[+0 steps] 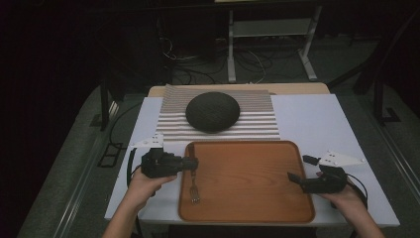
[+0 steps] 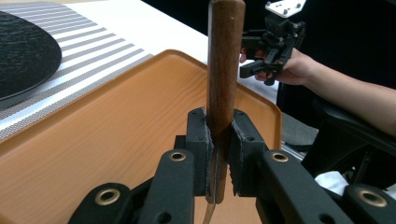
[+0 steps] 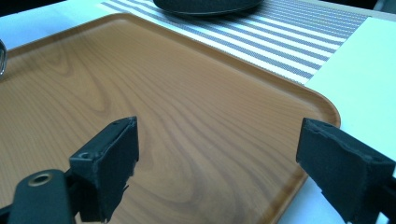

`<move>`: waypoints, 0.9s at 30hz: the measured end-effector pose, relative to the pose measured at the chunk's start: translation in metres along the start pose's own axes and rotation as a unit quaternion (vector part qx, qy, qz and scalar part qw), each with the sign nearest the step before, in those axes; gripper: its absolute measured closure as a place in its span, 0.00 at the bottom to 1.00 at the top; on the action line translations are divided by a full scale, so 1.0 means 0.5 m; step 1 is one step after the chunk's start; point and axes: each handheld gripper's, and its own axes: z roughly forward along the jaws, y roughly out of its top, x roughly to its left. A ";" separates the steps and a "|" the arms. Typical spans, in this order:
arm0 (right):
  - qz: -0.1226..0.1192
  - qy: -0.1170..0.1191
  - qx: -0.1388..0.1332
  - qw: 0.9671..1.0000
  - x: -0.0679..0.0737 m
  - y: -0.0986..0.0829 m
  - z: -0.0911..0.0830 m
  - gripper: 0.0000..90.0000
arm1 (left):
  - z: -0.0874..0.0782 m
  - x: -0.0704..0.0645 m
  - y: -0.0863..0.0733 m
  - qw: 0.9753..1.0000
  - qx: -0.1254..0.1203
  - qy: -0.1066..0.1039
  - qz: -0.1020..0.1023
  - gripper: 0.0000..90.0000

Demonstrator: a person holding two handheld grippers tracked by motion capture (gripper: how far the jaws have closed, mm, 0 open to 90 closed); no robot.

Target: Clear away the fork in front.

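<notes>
Left gripper (image 1: 192, 163) pinches the fork (image 1: 194, 191) by its wooden handle at the left edge of the wooden tray (image 1: 257, 198); fork head sits low over the tray's left side, contact unclear. Right gripper (image 1: 300, 171) hovers at the tray's right rim, jaws spread wide, nothing between them. Dark bowl (image 1: 213, 111) sits upside down on the striped mat (image 1: 257, 124) behind the tray.

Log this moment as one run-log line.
left tool: shut on fork handle | fork: over tray, tines down | right tool: open, holding nothing, at tray's right edge
</notes>
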 end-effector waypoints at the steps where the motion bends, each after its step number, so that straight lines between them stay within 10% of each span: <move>1: 0.000 0.000 0.000 1.000 0.000 0.000 0.000 0.15 | 0.000 0.003 -0.001 1.000 0.000 0.004 0.000 0.87; 12: 0.000 0.001 0.004 1.000 0.000 0.000 0.005 0.15 | 0.030 0.049 -0.007 0.998 0.019 0.063 -0.001 0.80; 27: 0.001 0.003 0.001 1.000 -0.001 0.001 0.005 0.15 | 0.096 0.089 -0.053 0.992 0.093 0.080 -0.035 0.73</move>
